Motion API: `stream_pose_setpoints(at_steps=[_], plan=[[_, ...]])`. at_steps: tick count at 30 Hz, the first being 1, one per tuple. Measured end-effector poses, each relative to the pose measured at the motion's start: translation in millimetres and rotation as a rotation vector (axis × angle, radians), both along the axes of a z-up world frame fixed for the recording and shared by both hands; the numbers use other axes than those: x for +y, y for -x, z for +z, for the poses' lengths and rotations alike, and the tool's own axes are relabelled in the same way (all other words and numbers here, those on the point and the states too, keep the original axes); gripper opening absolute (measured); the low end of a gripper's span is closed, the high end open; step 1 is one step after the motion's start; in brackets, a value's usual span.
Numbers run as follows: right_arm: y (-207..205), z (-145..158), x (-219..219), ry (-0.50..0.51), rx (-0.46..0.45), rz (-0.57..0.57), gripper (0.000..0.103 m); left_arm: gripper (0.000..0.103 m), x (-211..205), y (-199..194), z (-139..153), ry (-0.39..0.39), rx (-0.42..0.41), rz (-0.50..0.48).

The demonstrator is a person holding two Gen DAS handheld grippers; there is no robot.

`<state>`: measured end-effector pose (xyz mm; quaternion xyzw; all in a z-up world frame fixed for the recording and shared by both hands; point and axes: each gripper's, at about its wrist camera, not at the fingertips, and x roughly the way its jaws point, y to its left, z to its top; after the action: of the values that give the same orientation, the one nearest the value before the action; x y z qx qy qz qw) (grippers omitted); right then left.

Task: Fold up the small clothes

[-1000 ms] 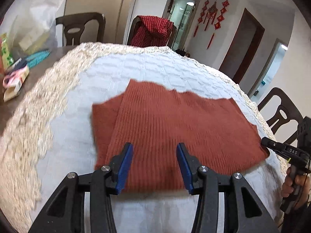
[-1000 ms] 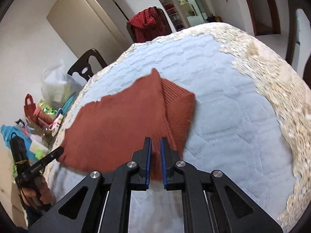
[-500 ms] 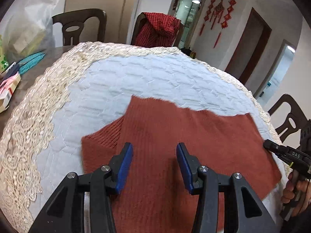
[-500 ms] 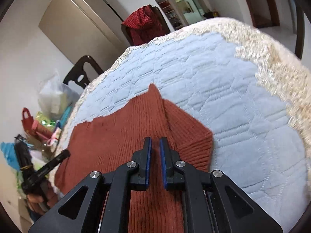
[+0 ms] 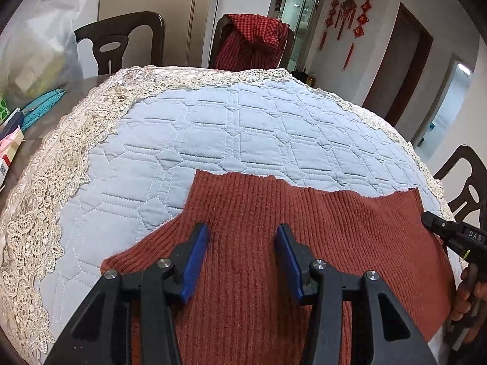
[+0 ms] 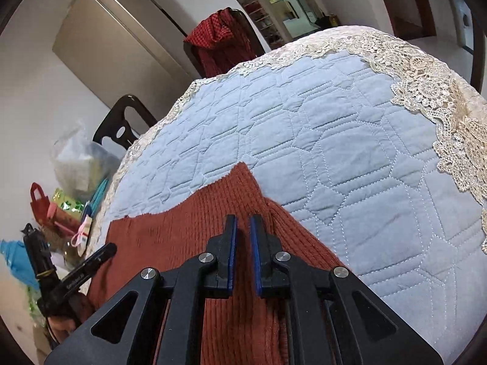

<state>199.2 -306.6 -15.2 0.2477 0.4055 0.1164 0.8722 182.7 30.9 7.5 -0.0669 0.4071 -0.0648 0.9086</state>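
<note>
Both grippers moved forward over one rust knit sweater (image 5: 304, 243); left gripper (image 5: 242, 243) spread, empty; right gripper (image 6: 242, 234) nearly pressed together; three chairs around quilted mat (image 5: 243, 133).

Table (image 5: 45, 127), lace-edged blue quilted cover (image 5: 243, 127), rust knit garment (image 5: 304, 228) spread flat

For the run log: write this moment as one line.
task: fold small clothes | garment: rust knit flat on quilted cover | left gripper: open | right gripper: shut, empty

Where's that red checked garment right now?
In the left wrist view the red checked garment hangs over a dark chair behind the table's far edge.
</note>
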Motion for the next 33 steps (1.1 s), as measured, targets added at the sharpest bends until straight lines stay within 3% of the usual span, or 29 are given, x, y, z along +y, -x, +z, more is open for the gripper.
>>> stream_pose_setpoints(at_steps=[9,16,23,28,33], plan=[[16.4,17.9,6.3,0.043,-0.030,0.013,0.011,0.050,-2.1,20.6,16.2,-0.019,-0.036,0.017],[46.1,33.8,26.0,0.108,-0.086,0.093,0.012,0.050,1.4,51.5,27.9,-0.037,-0.057,0.024],[70.7,18.3,20.6,0.112,-0.039,0.096,0.012,0.050,7.6,92.1,19.7,-0.058,-0.054,0.048],[77.2,5.1,6.3,0.083,-0.021,0.068,0.011,0.050,5.3,93.5,7.8,-0.081,-0.038,0.038],[83.8,13.9,9.9,0.104,-0.023,0.057,0.012,0.050,5.6,100.4,13.0,-0.076,-0.047,0.036]])
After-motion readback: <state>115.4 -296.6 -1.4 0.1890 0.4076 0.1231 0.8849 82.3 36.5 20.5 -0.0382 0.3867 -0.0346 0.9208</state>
